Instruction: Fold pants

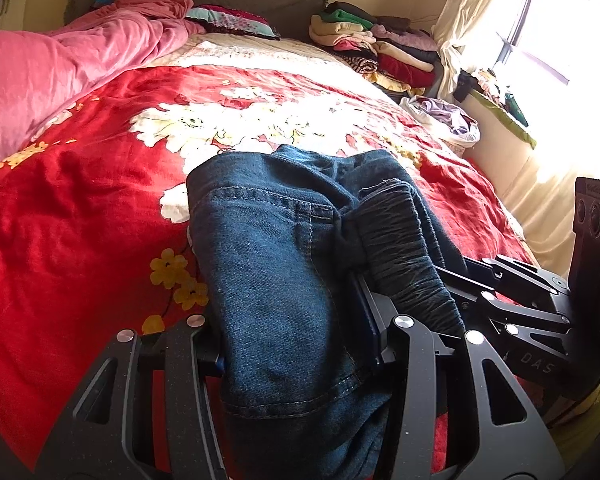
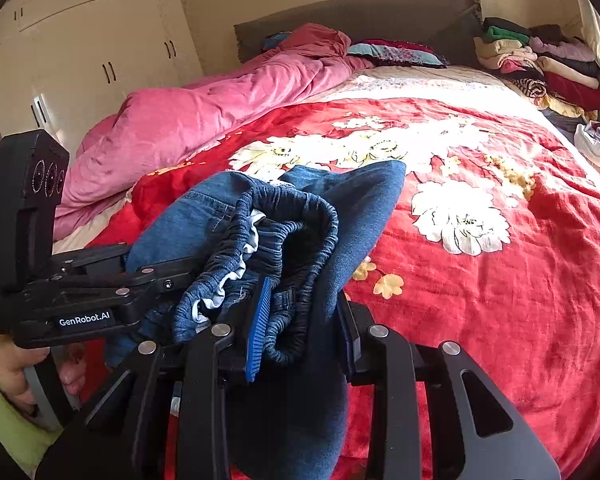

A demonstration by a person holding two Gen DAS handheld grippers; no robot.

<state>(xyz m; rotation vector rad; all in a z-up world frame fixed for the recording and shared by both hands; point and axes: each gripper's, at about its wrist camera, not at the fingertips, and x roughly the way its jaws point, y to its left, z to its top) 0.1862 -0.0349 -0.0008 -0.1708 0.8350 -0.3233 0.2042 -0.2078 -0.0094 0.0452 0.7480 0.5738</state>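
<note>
The blue denim pants [image 1: 276, 248] lie bunched on the red floral bedspread [image 1: 80, 208] at the near edge of the bed. My left gripper [image 1: 296, 344] is shut on a leg of the pants, with fabric draped over its fingers. My right gripper [image 2: 304, 320] is shut on the elastic waistband [image 2: 292, 216] and dark blue fabric; its blue pad [image 2: 258, 332] shows at the left of the cloth. Each gripper shows in the other's view, the right one [image 1: 512, 300] beside the waistband and the left one [image 2: 100, 292] at the pants' left.
A pink duvet [image 2: 204, 120] lies crumpled along the bed's left side. Stacks of folded clothes [image 2: 540, 64] sit at the far right corner by the headboard. A white bag of clothes [image 1: 444, 120] sits at the bed's right edge. A wardrobe [image 2: 92, 48] stands at left.
</note>
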